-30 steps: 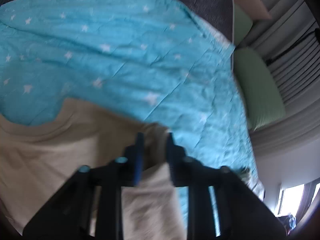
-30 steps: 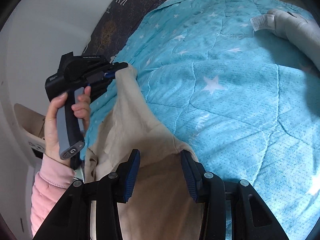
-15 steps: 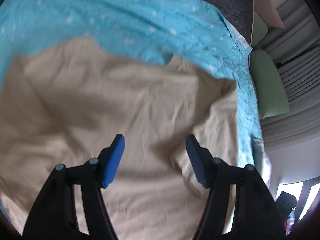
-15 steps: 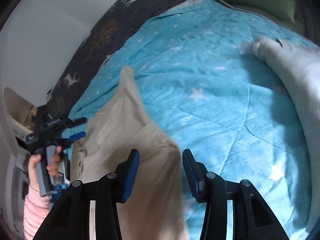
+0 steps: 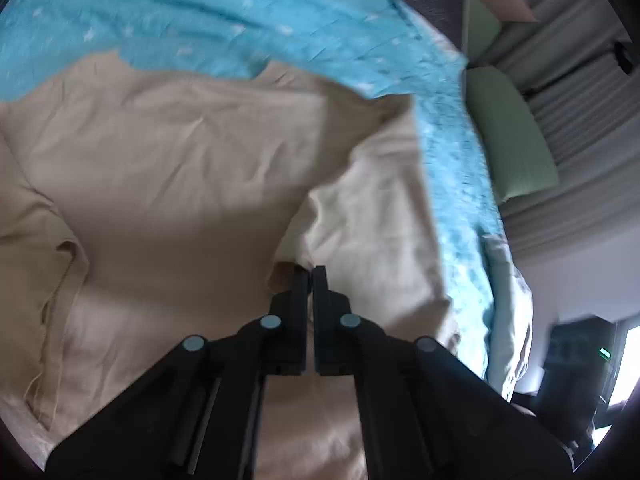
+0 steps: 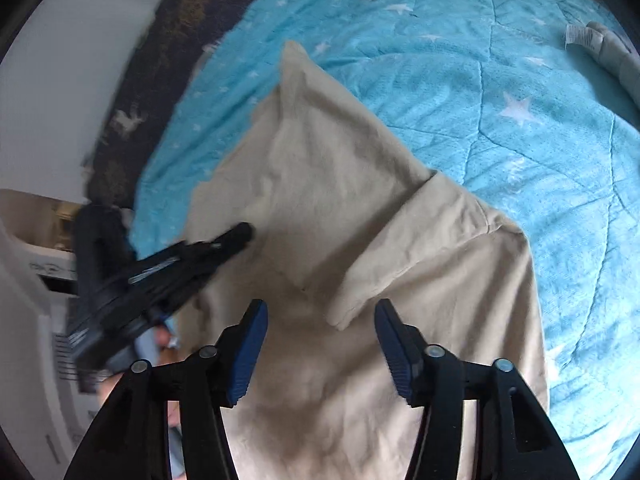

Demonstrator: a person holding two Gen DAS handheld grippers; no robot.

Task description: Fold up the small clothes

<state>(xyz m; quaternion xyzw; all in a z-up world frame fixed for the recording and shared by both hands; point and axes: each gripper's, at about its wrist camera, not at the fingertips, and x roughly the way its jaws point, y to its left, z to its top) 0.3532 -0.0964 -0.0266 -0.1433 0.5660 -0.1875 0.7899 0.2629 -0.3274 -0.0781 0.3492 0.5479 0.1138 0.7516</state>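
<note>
A beige garment [image 5: 180,152] lies spread on the turquoise star blanket [image 5: 240,12]. My left gripper [image 5: 311,274] hovers over it, shut, with a curl of cloth beside its tip and nothing seen between the fingers. In the right wrist view the beige garment [image 6: 320,168] has a sleeve [image 6: 420,240] folded in across its body. The left gripper [image 6: 240,236] points at the garment's left side. My right gripper [image 6: 320,320] sits above the sleeve's end, its jaws closing but still apart. The pads press on nothing.
A grey garment [image 6: 612,52] with a white label lies at the blanket's [image 6: 520,100] far right. Green pillows [image 5: 508,132] and grey curtains stand beyond the bed. A dark deer-print sheet [image 6: 132,120] borders the blanket. A hand [image 6: 164,338] holds the left gripper.
The left gripper let go of the garment's corner, opened wide, then shut while moving over the cloth. The garment went from hanging to lying flat. The right gripper drew back above it.
</note>
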